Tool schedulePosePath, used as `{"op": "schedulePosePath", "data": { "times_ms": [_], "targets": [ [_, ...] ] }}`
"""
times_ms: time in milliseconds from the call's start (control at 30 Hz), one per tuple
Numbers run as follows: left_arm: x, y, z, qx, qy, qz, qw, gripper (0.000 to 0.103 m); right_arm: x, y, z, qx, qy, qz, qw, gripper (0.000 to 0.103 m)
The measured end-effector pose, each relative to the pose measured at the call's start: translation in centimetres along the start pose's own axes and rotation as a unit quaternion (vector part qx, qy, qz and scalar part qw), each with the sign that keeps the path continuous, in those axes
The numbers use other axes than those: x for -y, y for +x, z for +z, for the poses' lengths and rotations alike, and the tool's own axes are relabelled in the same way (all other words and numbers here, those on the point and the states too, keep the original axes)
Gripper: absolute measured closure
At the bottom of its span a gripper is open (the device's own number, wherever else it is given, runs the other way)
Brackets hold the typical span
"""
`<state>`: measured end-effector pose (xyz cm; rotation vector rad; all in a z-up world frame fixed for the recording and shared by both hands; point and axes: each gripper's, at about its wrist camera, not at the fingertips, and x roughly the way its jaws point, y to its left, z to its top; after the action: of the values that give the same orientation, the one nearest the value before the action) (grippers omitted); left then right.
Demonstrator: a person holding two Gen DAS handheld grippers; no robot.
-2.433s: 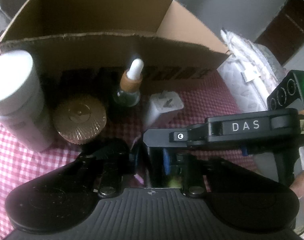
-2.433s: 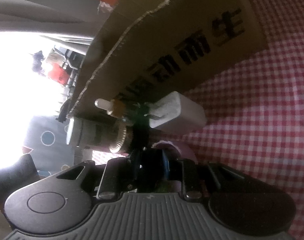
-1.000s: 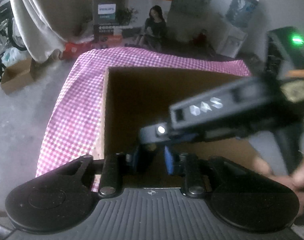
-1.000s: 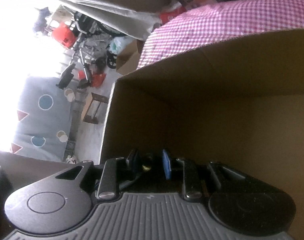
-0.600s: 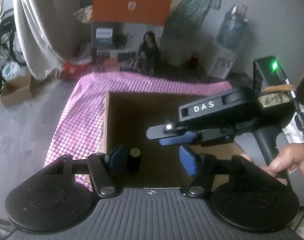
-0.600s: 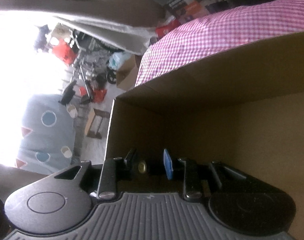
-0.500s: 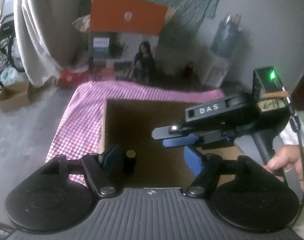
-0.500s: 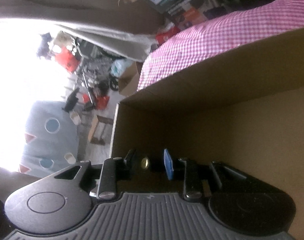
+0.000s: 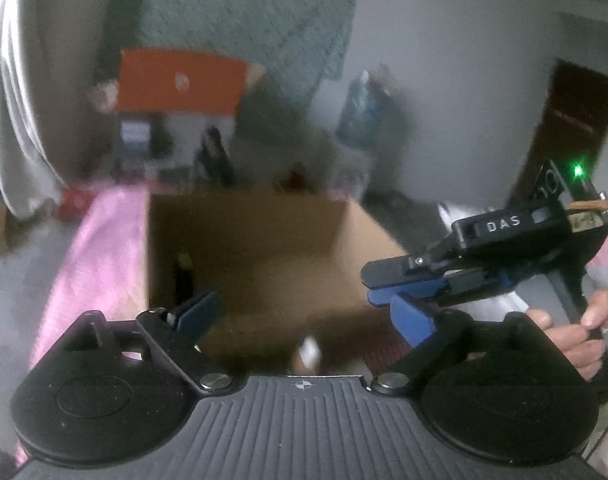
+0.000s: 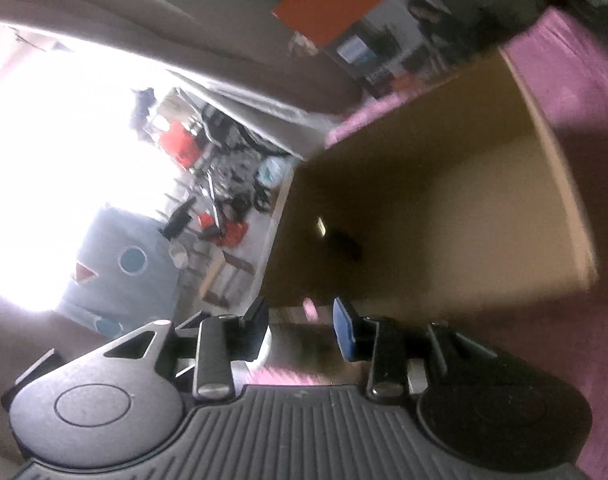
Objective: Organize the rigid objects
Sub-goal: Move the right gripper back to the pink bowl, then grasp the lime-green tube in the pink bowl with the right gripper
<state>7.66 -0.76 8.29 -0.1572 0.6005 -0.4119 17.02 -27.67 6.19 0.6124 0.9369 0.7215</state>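
Both grippers, left (image 9: 300, 316) and right (image 10: 300, 326), hold their fingers spread and empty above the cardboard box (image 9: 264, 248), where the dark bottle (image 9: 184, 276) stands upright ahead-left of the left fingers.

Left claw (image 9: 305, 314) spread wide above cardboard box (image 9: 264, 248).

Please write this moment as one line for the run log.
left hand-held gripper: open, empty | right hand-held gripper: open, empty | dark bottle: inside cardboard box
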Motion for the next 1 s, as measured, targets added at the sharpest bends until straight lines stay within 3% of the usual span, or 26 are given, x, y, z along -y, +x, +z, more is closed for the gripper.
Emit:
{"op": "schedulePosePath", "data": {
  "times_ms": [200,433,667,1000],
  "targets": [
    [0.8,3.4,-4.1,-0.091,0.001,-0.048,0.9947,0.013,3.4,1.5,-5.2,-0.06,0.056,-0.042,0.996,0.065],
    [1.8,6.0,-6.6,-0.153,0.003,-0.082,0.9849,0.029,5.2,4.5,-6.6,-0.11,0.075,-0.08,0.988,0.065],
    [2.4,8.3,-7.5,-0.193,-0.002,-0.083,0.9777,0.044,5.4,6.9,-7.4,-0.147,0.065,-0.101,0.982,0.07],
    [2.0,9.1,-7.8,-0.209,-0.006,-0.073,0.9751,0.061,4.9,8.4,-6.7,-0.154,0.053,-0.111,0.98,0.074]
  ]
}}
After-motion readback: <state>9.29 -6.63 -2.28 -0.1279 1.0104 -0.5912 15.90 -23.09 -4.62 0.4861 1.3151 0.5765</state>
